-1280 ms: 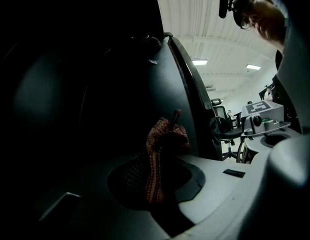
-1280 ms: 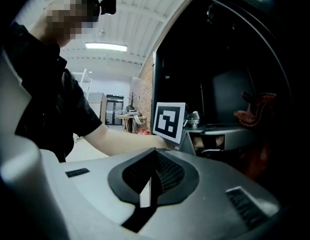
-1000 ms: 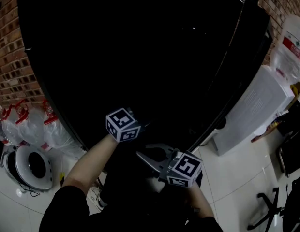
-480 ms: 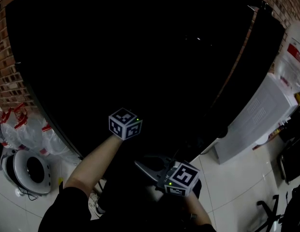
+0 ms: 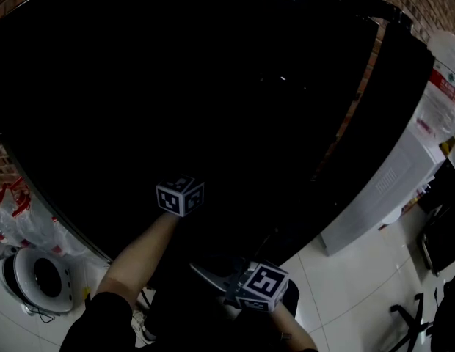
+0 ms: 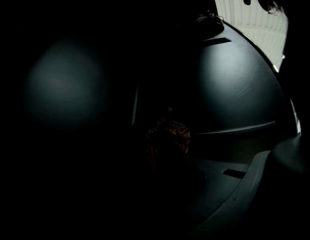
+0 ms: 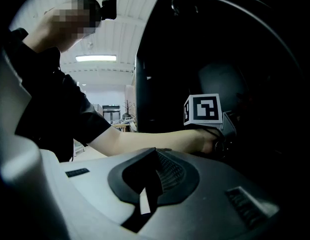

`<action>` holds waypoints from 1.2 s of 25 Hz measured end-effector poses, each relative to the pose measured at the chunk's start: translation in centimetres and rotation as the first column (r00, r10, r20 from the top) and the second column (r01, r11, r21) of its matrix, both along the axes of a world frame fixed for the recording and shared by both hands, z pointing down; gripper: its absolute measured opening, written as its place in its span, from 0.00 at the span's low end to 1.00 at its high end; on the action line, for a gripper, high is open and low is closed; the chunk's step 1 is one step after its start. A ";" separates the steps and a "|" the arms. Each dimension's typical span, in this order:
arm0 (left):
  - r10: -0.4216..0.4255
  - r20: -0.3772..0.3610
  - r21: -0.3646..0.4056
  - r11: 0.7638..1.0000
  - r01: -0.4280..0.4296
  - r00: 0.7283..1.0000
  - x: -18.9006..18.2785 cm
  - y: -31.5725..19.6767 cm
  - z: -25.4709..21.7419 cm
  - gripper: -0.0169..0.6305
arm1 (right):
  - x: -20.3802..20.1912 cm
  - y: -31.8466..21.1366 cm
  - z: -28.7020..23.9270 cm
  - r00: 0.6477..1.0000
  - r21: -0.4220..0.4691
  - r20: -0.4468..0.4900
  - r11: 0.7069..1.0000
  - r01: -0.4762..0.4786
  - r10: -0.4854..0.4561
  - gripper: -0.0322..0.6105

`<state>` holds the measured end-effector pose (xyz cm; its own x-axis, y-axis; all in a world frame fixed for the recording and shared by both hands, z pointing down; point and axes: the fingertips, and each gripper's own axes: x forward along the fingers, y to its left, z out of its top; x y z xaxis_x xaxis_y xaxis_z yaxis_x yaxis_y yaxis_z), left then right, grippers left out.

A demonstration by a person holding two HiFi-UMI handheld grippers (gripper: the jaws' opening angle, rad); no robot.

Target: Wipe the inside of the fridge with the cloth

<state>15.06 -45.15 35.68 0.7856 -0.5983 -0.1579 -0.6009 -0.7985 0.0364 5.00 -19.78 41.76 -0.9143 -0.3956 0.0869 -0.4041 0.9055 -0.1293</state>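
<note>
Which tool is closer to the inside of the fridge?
Left. The left tool reaches into the dark fridge with the cloth; the right tool is outside, back by the person's body.

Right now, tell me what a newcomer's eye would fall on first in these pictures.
The big black fridge fills almost the whole head view, its inside too dark to read. Against it the white marker cubes pop out: the left gripper mid-frame, reaching in, the right gripper lower, shut and empty. The left gripper view shows a dim reddish cloth in its jaws.
</note>
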 end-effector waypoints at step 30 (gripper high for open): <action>-0.115 -0.029 0.016 0.993 0.115 0.993 -4.0 -0.7 -2.1 0.10 | -0.2 -1.6 1.3 0.999 -0.029 -0.031 0.999 -0.027 0.026 0.05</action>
<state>11.04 -45.86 33.62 0.7069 -0.6811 -0.1905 -0.6875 -0.7250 0.0409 4.78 -21.41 43.07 -0.9004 -0.4163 0.1265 -0.4318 0.8907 -0.1425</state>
